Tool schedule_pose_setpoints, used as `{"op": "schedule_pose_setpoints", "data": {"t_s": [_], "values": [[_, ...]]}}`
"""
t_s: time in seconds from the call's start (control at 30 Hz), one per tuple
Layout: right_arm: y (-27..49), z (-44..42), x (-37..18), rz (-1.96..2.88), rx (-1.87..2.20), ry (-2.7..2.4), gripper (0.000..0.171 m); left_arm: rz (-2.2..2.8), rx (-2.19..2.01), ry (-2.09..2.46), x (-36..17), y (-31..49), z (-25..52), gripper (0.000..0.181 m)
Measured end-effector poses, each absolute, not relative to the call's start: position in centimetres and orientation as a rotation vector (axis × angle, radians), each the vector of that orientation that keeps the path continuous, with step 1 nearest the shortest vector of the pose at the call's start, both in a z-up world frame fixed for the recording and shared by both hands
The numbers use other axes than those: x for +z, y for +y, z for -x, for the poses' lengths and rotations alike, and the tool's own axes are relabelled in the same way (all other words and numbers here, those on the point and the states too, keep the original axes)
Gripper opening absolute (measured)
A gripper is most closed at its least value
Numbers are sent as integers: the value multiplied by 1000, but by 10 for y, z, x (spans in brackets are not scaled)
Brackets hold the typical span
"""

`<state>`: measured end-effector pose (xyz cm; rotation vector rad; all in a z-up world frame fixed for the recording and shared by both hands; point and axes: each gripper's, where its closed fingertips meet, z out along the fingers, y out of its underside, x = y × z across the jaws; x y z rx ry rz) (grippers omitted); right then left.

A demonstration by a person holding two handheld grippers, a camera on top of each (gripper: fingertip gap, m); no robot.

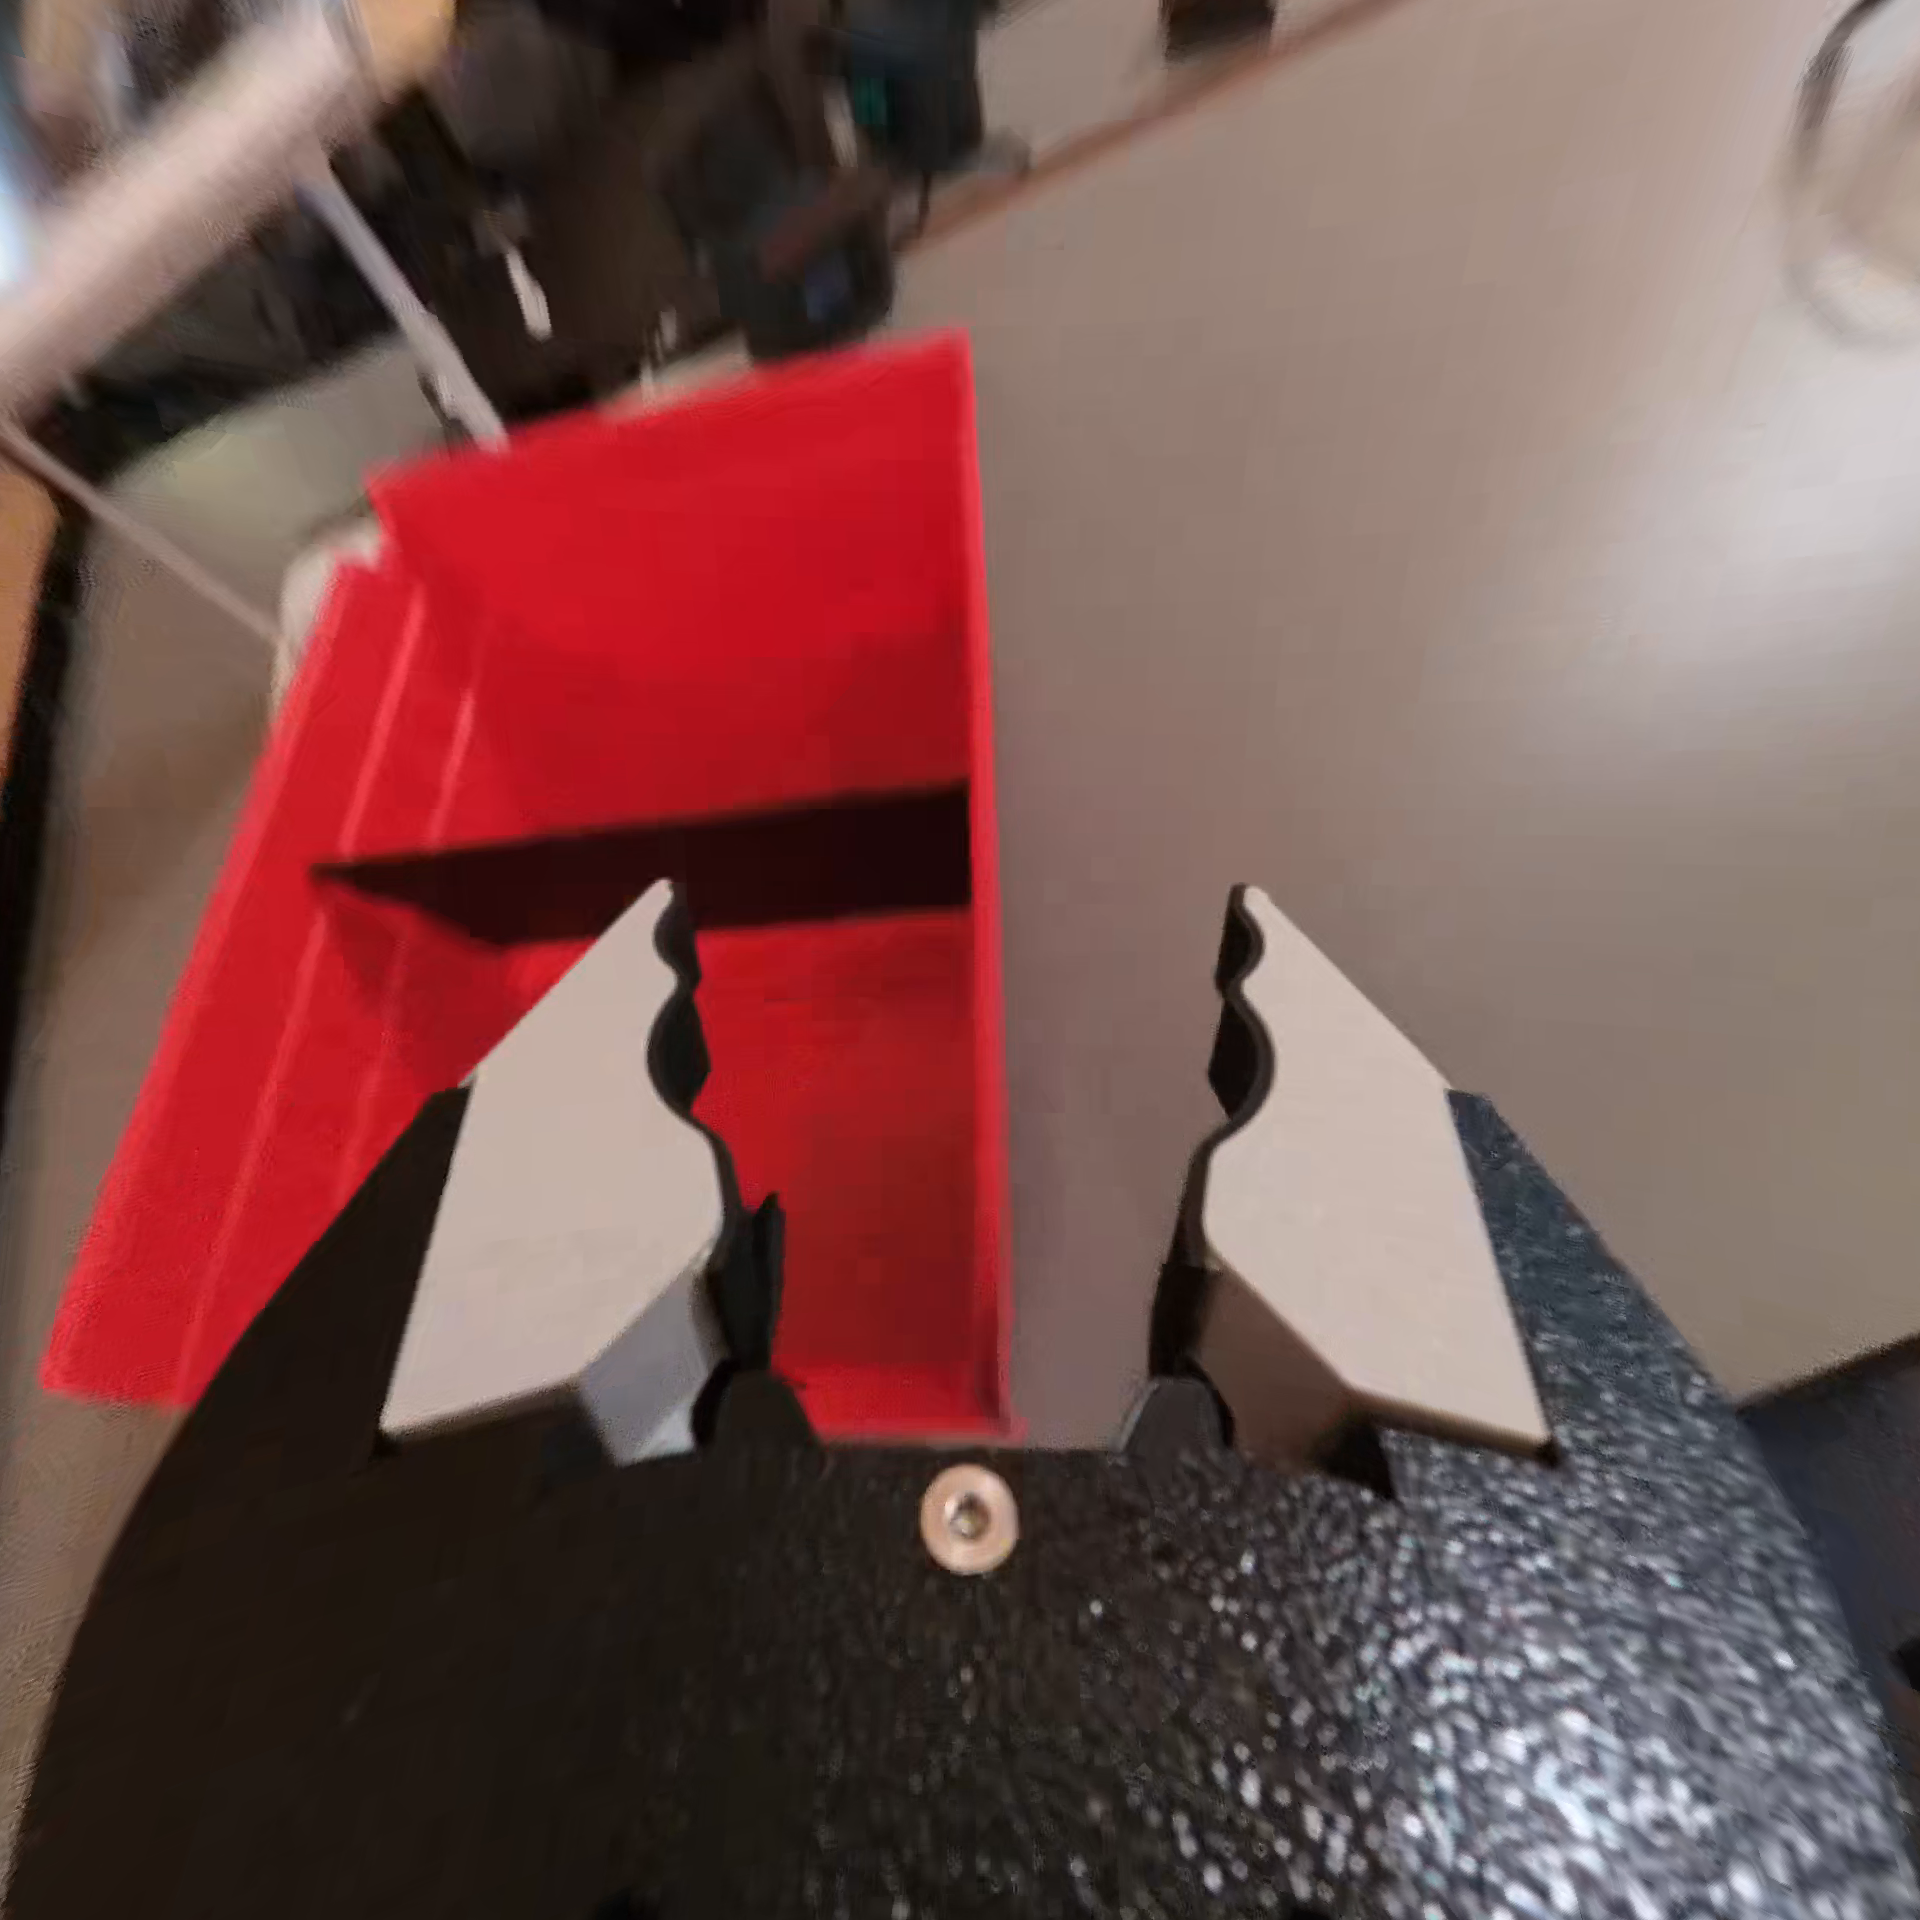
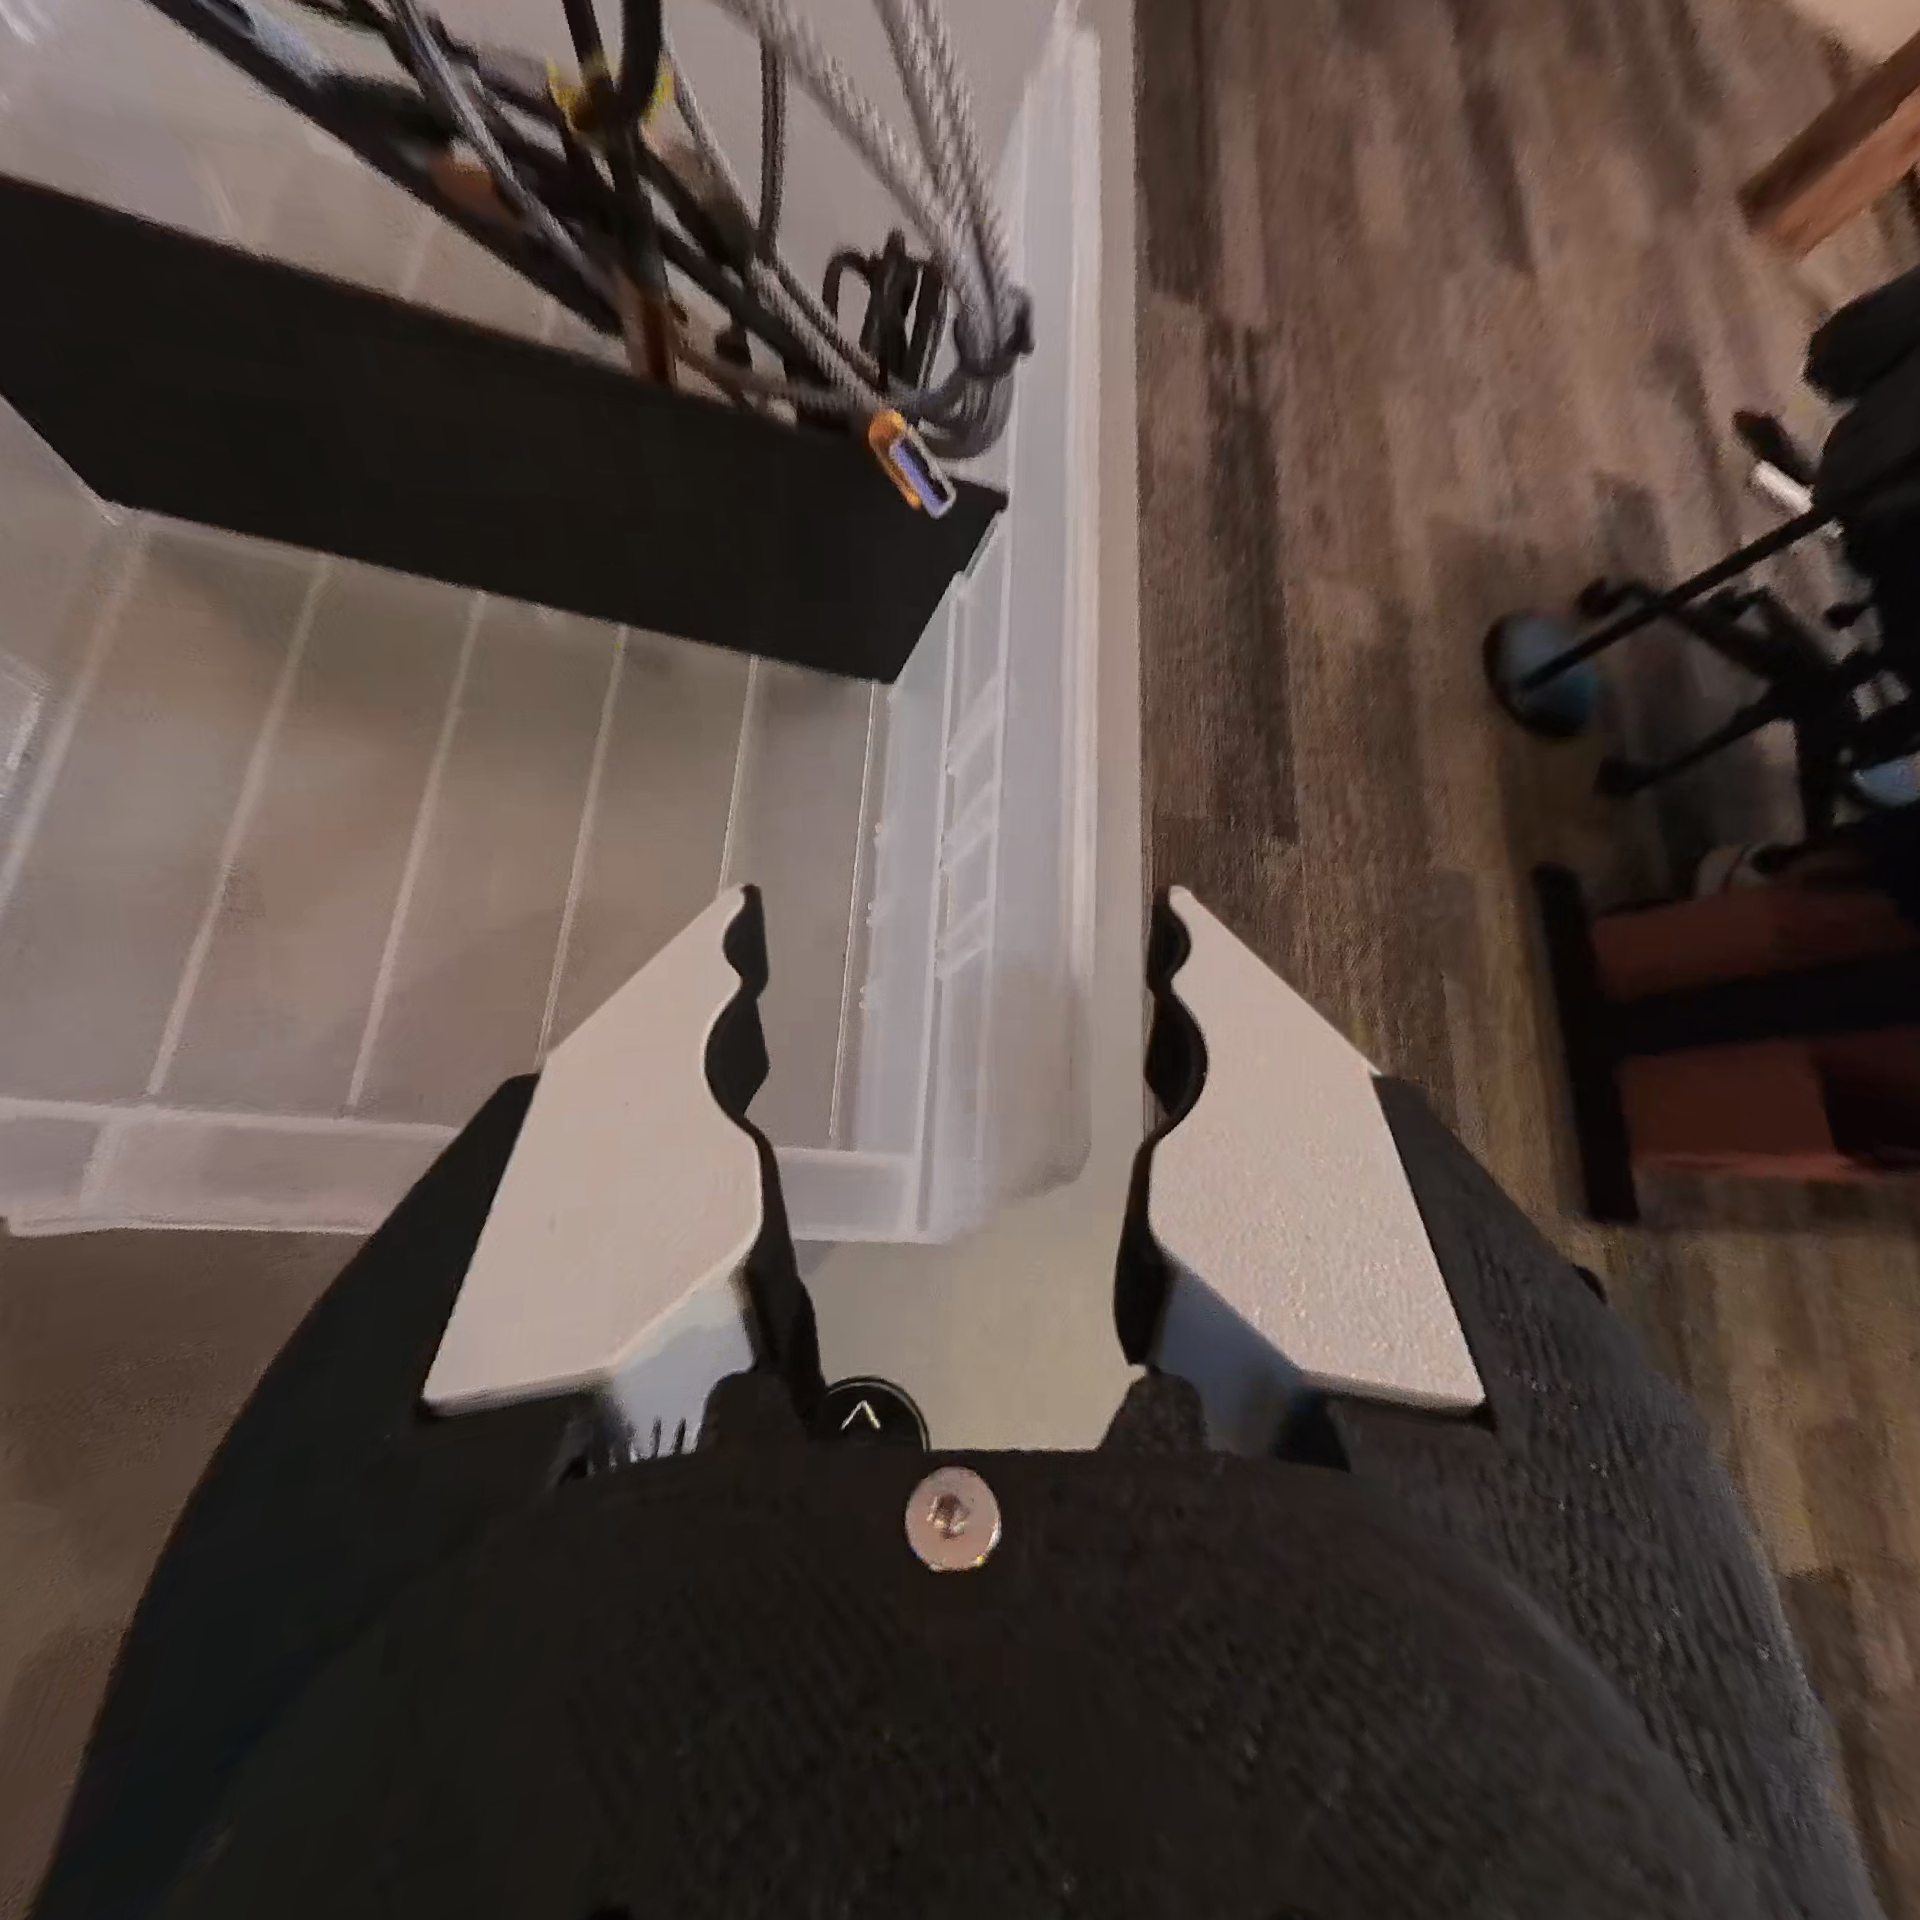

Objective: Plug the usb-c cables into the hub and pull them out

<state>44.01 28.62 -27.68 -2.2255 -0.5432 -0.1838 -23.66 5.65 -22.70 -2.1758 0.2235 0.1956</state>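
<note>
My left gripper (image 1: pixel 956 904) is open and empty, hovering over the right edge of an open red box (image 1: pixel 665 686) on the grey table (image 1: pixel 1403 623). A dark divider (image 1: pixel 727 862) crosses the box; the box looks empty. My right gripper (image 2: pixel 956 904) is open and empty above the right rim of a clear plastic bin (image 2: pixel 416 831). A black tray (image 2: pixel 468 447) in the bin holds a tangle of black and grey braided cables (image 2: pixel 810 281). One cable plug with an orange shell (image 2: pixel 912 462) lies on the tray's right end. No hub shows in either view.
The table's right edge (image 2: pixel 1138 623) runs beside the bin, with wood-look floor (image 2: pixel 1351 520) below. A wheeled black stand (image 2: pixel 1704 665) and a dark shelf (image 2: pixel 1714 1039) are on the floor. Dark blurred equipment (image 1: pixel 675 187) stands behind the red box. Both views are motion-blurred. Left tips to right tips: about 70 cm.
</note>
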Motion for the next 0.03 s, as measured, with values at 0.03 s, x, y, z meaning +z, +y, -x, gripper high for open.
{"op": "schedule_pose_setpoints", "data": {"t_s": [0.03], "values": [[286, -442, -284, 2262, -201, -550, 67, 2245, 191, 207, -242, 46, 242, 93]]}}
